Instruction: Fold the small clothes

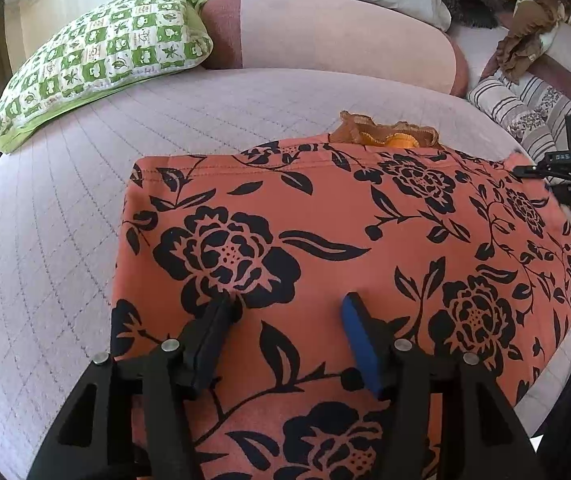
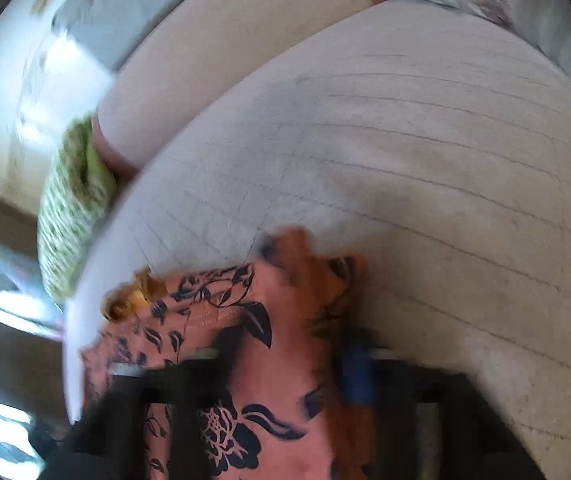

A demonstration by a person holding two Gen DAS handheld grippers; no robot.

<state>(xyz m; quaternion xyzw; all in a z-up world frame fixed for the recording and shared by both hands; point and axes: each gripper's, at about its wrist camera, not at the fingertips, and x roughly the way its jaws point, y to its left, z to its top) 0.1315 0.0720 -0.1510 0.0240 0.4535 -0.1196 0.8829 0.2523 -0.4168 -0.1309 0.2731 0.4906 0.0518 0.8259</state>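
I see the orange floral garment spread on the quilted bed, filling lower centre. My left gripper stands open above it. My right gripper, blurred, pinches its cloth.

A green checked pillow lies beside a pink bolster.

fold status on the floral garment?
Done: the orange floral garment lies flat on the bed. In hand: right gripper has cloth between its fingers, view blurred; left gripper stands open over it. Left: no completed fold shows yet.
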